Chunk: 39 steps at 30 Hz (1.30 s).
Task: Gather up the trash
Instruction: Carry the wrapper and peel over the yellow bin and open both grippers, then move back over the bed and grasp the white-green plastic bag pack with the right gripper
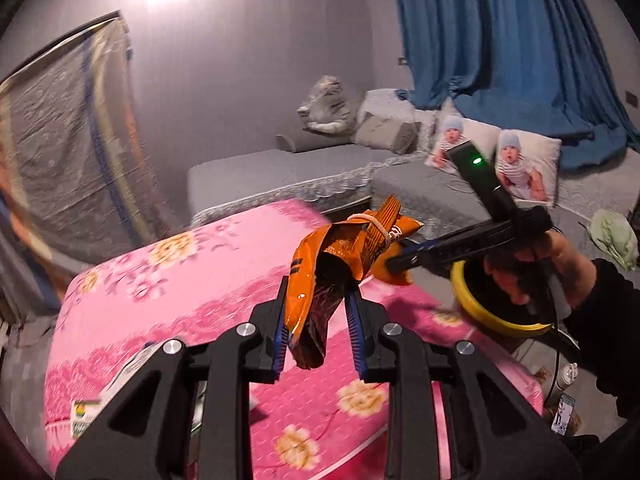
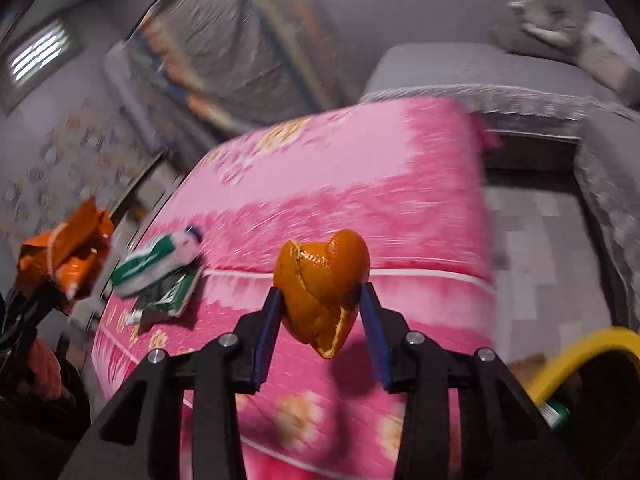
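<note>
Left gripper [image 1: 320, 320] clamps orange wrapper [image 1: 320, 280], right gripper [image 2: 324, 312] orange peel [image 2: 320, 280] (above pink mattress [image 2: 360, 184] edge), grey floor [image 2: 536, 248] open beside

Each claw is built of matte black angular arms with triangular cut-outs, pinned by round silver screw heads, and ends in two narrow fingers faced with ribbed blue pads; the left claw [image 1: 318, 320] and the right claw [image 2: 322, 316] look alike. In the left wrist view the right claw's handle carries a slim black unit with a small green light and a thin black cable. The person's sleeve [image 1: 608, 320] is black.
</note>
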Available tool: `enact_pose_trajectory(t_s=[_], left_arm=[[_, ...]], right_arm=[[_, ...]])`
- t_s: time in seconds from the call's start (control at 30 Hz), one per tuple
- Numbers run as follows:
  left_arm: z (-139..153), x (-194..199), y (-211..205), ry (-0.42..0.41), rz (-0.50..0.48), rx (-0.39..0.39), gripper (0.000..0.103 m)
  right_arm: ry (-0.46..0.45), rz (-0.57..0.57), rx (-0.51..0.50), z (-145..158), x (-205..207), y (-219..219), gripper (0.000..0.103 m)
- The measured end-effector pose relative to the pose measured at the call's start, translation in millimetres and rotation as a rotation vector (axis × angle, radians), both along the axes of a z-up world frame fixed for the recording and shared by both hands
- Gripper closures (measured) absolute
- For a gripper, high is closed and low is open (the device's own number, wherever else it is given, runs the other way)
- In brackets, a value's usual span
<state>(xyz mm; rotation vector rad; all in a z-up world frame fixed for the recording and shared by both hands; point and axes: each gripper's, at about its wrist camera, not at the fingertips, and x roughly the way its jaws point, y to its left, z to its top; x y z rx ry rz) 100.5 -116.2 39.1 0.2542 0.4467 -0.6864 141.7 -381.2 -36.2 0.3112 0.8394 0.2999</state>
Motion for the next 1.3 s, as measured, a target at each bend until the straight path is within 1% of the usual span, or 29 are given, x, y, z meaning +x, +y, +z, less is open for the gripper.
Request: enact_pose_trajectory(t_s=[0.1,0.17,0.23,0.33,0.4,0.5,0.6,0.7,0.73,0.77,0.8,0.83,0.87,0.9,0.93,0.97,1.03,1.1,1.17,1.2,1.3], left_arm=[[2.1,-3.7,-42.3,-0.022,-0.075,0.018,0.079],[1.7,-6.4,-74.8,-0.024,-0.137,0.026,0.079],[0.5,-8.0,-103.5,-0.015,-0.183,0.031,0.079],[-4.1,-13.9,-148.2,-0.001,-0.257,0.037,0.079],[-9.3,-18.7,-172.7,-0.002,-0.295,0.046,0.079],[-21.7,-21.5,-209.7,0.019,-0.342,0.053,0.079],[-39.4,-16.7,-243.2,0.073,-0.369,0.069,0.078],[-58.4,-9.8,-272.6,0.127,-0.393,0.086,0.078],[-64.9,-6.4,-282.9,0.141,-0.393,0.092,0.077],[-69.9,-3.1,-289.6,0.165,-0.4,0.091,0.073],[-73.3,0.3,-293.3,0.185,-0.394,0.088,0.065],[-77.3,7.9,-294.3,0.227,-0.366,0.075,0.057],[-78.8,12.2,-290.7,0.253,-0.353,0.06,0.037],[-79.0,19.7,-283.7,0.281,-0.319,0.025,0.022],[-77.3,25.5,-276.5,0.29,-0.285,-0.002,0.018],[-75.8,31.8,-266.3,0.297,-0.251,-0.029,0.017],[-71.9,41.2,-247.0,0.3,-0.196,-0.056,0.015],[-66.2,45.8,-221.0,0.268,-0.115,-0.093,0.011],[-59.3,45.2,-191.8,0.232,-0.062,-0.149,0.01],[-55.3,42.3,-174.8,0.206,-0.033,-0.183,0.009],[-44.1,30.2,-130.7,0.15,0.003,-0.235,0.009]], right_arm=[[-0.04,-0.152,0.005,4.4,-44.2,-60.9,0.065],[-0.058,-0.231,-0.007,2.7,-70.1,-88.1,0.065],[-0.056,-0.314,0.007,-3.3,-96.1,-119.8,0.065],[-0.038,-0.412,0.011,-18.3,-123.4,-149.3,0.065],[-0.015,-0.465,0.04,-31.1,-135.9,-164.7,0.065],[0.01,-0.526,0.059,-47.9,-149.4,-180.9,0.064],[0.043,-0.583,0.081,-63.2,-161.6,-193.3,0.064],[0.057,-0.616,0.105,-72.9,-172.5,-205.2,0.063],[0.061,-0.621,0.108,-74.6,-175.0,-208.1,0.061],[0.068,-0.628,0.098,-75.8,-177.3,-209.2,0.056],[0.071,-0.642,0.092,-76.8,-180.7,-210.7,0.054],[0.072,-0.666,0.09,-77.6,-185.8,-212.8,0.047],[0.066,-0.689,0.095,-77.1,-193.0,-215.6,0.038],[0.056,-0.704,0.102,-74.5,-198.7,-216.2,0.034],[0.032,-0.723,0.12,-71.5,-209.4,-218.9,0.027],[0.02,-0.723,0.131,-68.6,-214.0,-220.2,0.025],[-0.002,-0.714,0.152,-64.6,-222.4,-220.3,0.024],[-0.015,-0.69,0.181,-62.0,-223.4,-215.3,0.022],[-0.027,-0.636,0.214,-56.7,-216.4,-207.2,0.022],[-0.04,-0.588,0.231,-53.1,-209.6,-198.4,0.022],[-0.076,-0.474,0.266,-39.0,-189.2,-175.8,0.022]])
